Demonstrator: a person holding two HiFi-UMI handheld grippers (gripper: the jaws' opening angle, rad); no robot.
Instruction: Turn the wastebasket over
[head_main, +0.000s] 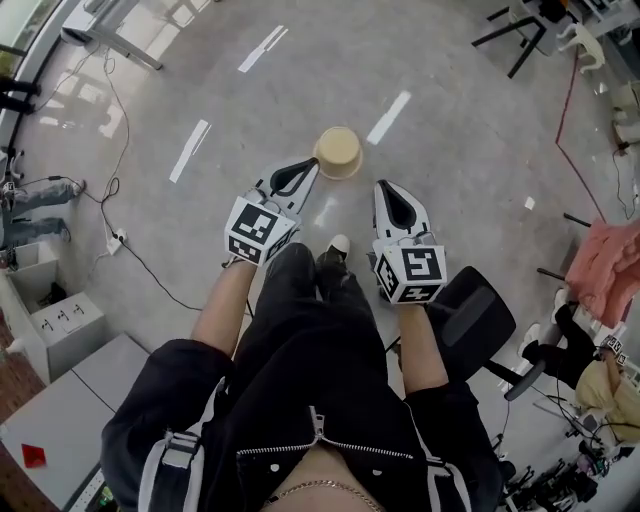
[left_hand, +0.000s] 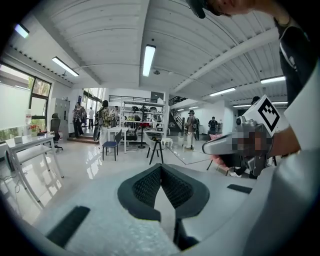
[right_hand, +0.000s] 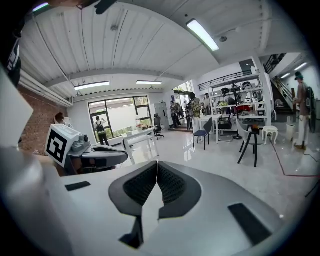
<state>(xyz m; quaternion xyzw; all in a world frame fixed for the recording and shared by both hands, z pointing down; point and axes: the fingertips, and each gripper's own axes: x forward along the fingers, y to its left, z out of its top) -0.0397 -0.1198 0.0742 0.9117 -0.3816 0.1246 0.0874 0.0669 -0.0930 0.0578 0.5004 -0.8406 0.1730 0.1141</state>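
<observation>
Fingers, head view: shut tight on both the left gripper and the right gripper, nothing held; both aimed toward 12 o'clock.
Wastebasket, head view: tan wastebasket standing on the grey floor at 12 o'clock from the shoes; left tip just beside its 8 o'clock edge, contact not clear; right tip near its 4 o'clock side, apart.
Person, head view: black jacket and trousers, bare forearms behind the marker cubes.
Fingers, left gripper view: dark ribbed pads pressed together at the tip, empty.
Surroundings, left gripper view: right gripper at 3 o'clock, partly under a mosaic patch; white table at 9 o'clock; chairs and standing people far off toward 11 and 12 o'clock.
Fingers, right gripper view: pads meeting along one line, empty.
Surroundings, right gripper view: left gripper at 9 o'clock; window at 10 o'clock; stool and shelving at 2 o'clock.
</observation>
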